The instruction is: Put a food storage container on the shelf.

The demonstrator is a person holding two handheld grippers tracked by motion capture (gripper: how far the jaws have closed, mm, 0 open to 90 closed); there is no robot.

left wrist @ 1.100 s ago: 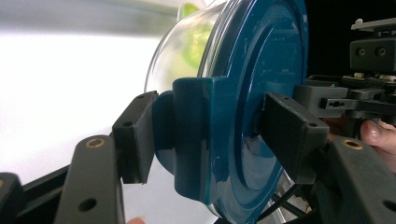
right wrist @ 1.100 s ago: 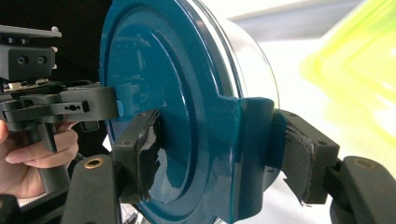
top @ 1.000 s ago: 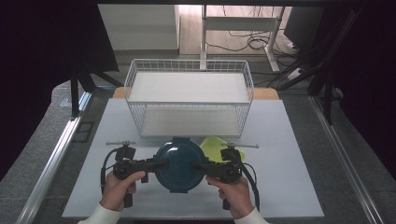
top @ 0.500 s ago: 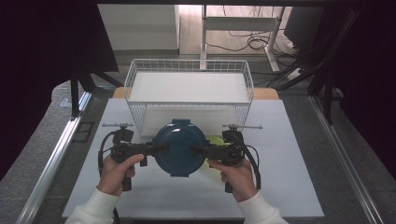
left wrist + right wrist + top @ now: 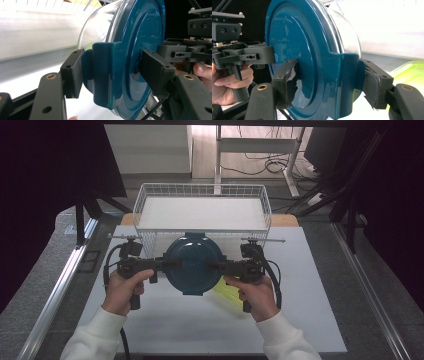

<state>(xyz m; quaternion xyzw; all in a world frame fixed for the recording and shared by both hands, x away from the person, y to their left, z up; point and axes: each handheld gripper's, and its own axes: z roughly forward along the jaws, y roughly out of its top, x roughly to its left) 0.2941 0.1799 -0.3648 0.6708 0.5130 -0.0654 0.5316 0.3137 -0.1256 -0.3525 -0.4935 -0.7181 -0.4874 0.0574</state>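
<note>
Both grippers clamp the clear container with teal lid (image 5: 192,262): left gripper (image 5: 165,265) on its left clip, right gripper (image 5: 216,266) on its right clip, above the table (image 5: 310,270). It hangs just near the empty wire basket (image 5: 202,195). A yellow-green thing (image 5: 227,292) lies mostly hidden below; the container's inside is hard to see.

High view: fixed overhead, facing forward and down, well back from both grippers. Left gripper view: along its jaws, very close to the teal lid (image 5: 130,57). Right gripper view: the same from the opposite side. All share that lid.

Blue-lidded container (image 5: 192,265) between both tools, before basket (image 5: 202,195)
</note>
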